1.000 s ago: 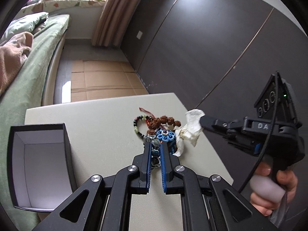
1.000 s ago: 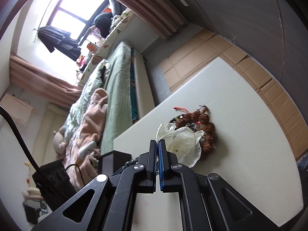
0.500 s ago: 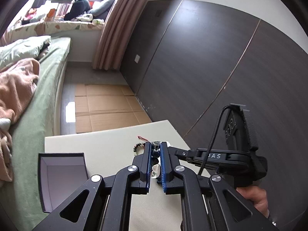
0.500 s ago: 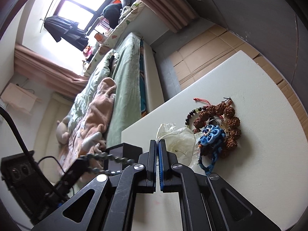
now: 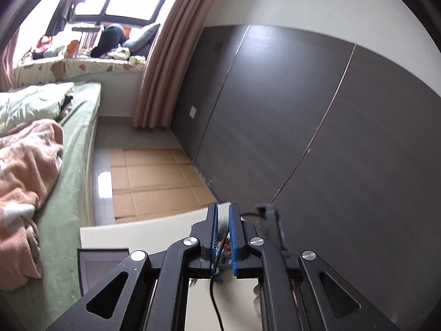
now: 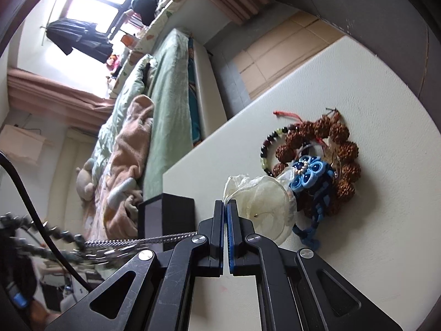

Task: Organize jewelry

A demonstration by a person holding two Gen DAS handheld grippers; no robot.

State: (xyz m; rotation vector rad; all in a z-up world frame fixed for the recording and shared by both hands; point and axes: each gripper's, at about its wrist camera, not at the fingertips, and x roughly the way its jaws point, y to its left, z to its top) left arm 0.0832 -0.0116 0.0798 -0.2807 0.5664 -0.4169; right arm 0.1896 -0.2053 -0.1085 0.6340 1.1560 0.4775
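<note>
Brown seed beads form a bracelet [image 6: 330,151] at the right of the right wrist view, lying on the white table [image 6: 372,234] under a blue flower piece [image 6: 308,172]. Pressed together, the right gripper [image 6: 226,207] pinches the edge of a translucent pouch [image 6: 264,207]. A silvery chain [image 6: 110,244] blurs across the lower left near the dark box [image 6: 165,215]. Whether the left gripper [image 5: 223,212] pinches anything, I cannot tell.

No text, label, brand, number or sign is readable on anything in either wrist view.
</note>
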